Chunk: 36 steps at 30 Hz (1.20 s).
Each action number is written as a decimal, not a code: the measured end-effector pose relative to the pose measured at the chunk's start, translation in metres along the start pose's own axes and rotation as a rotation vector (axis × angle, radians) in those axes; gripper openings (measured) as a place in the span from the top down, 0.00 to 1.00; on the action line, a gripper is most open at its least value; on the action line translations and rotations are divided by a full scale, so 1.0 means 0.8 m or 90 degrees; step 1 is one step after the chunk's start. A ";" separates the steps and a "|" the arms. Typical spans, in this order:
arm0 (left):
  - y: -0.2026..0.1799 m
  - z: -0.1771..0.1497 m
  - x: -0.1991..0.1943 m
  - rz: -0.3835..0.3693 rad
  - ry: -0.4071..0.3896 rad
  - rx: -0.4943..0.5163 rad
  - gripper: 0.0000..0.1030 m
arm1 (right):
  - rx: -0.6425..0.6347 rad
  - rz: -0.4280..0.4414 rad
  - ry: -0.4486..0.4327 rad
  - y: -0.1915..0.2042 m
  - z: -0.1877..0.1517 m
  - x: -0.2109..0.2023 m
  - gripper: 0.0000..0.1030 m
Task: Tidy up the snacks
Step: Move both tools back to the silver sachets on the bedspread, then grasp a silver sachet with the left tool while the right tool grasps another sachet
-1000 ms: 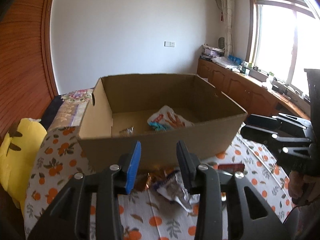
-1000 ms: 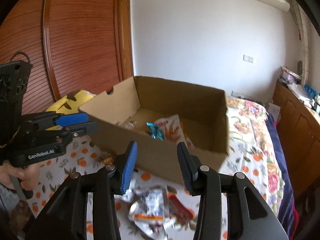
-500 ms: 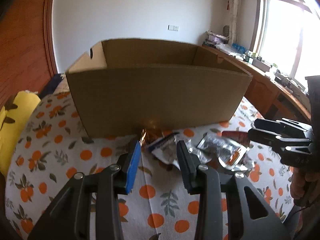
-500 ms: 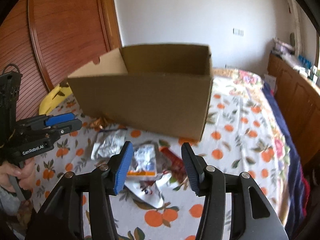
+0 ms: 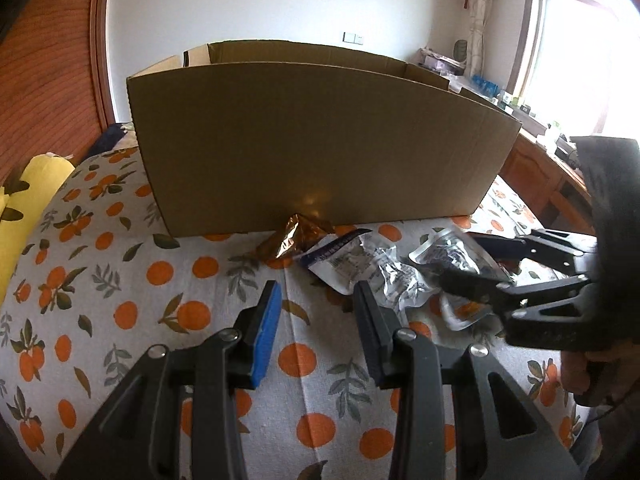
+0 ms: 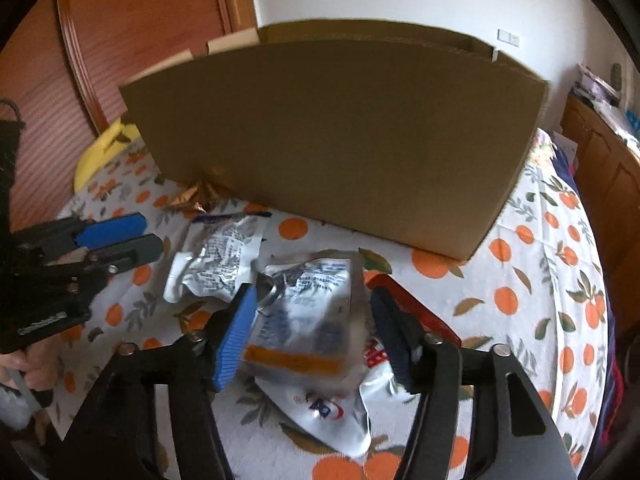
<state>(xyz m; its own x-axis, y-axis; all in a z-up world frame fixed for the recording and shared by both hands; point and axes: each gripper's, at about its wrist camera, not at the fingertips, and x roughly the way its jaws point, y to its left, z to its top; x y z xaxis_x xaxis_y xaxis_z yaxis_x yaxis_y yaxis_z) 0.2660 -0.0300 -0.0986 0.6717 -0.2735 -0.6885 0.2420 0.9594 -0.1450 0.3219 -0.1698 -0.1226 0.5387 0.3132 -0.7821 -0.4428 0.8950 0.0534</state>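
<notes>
Fingers of the right gripper (image 6: 313, 334) stand spread wide, one on each side of a silver foil snack pouch (image 6: 308, 320) with blue print and an orange strip; the picture is blurred there, so I cannot tell whether the pads touch it. The pouch lies on top of a white packet (image 6: 340, 412) and beside a red wrapper (image 6: 416, 312) that shows past the right finger. Another crumpled silver packet (image 6: 218, 260) lies just to the left, between the two grippers.

The left gripper (image 5: 316, 312) is also parted and holds nothing; its tips hang over bare tablecloth (image 5: 132, 280), just short of that crumpled silver packet (image 5: 360, 268). A gold foil wrapper (image 5: 294, 236) lies ahead of them, touching the foot of the cardboard box (image 5: 320, 148). In the left wrist view the right gripper (image 5: 476, 268) comes in from the right, its fingers at the silver pouch (image 5: 452, 252).

The box stands upright close behind the whole heap, its near wall filling most of both views, so its inside is hidden. The snacks lie in the strip of orange-printed cloth between the box and the grippers. There is open cloth to the left of the left gripper, up to a yellow cushion (image 5: 28, 196) at the edge, and more open cloth to the right of the box's corner in the right wrist view.
</notes>
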 end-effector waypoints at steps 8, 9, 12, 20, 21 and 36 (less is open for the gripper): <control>0.000 0.006 0.007 -0.015 0.012 -0.028 0.60 | -0.015 0.000 0.003 0.000 -0.003 0.006 0.31; -0.002 0.007 0.009 -0.017 0.015 -0.032 0.60 | -0.016 -0.001 0.003 0.000 -0.003 0.007 0.31; -0.005 0.011 0.015 -0.025 0.024 -0.043 0.59 | -0.011 -0.010 -0.002 -0.001 -0.004 0.006 0.44; -0.017 0.023 0.035 -0.025 0.046 -0.059 0.57 | 0.023 0.008 -0.016 -0.012 -0.004 0.005 0.67; -0.018 0.024 0.038 -0.025 0.049 -0.063 0.56 | 0.027 0.012 -0.017 -0.014 -0.004 0.004 0.67; -0.065 0.038 0.074 0.049 0.075 -0.008 0.43 | 0.083 0.061 -0.043 -0.048 -0.010 -0.014 0.76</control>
<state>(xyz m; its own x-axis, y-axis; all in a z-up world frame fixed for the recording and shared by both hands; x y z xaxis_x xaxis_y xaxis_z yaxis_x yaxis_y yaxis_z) 0.3149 -0.0982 -0.1103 0.6014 -0.1898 -0.7761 0.1832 0.9783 -0.0973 0.3271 -0.2106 -0.1209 0.5472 0.4159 -0.7264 -0.3998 0.8923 0.2097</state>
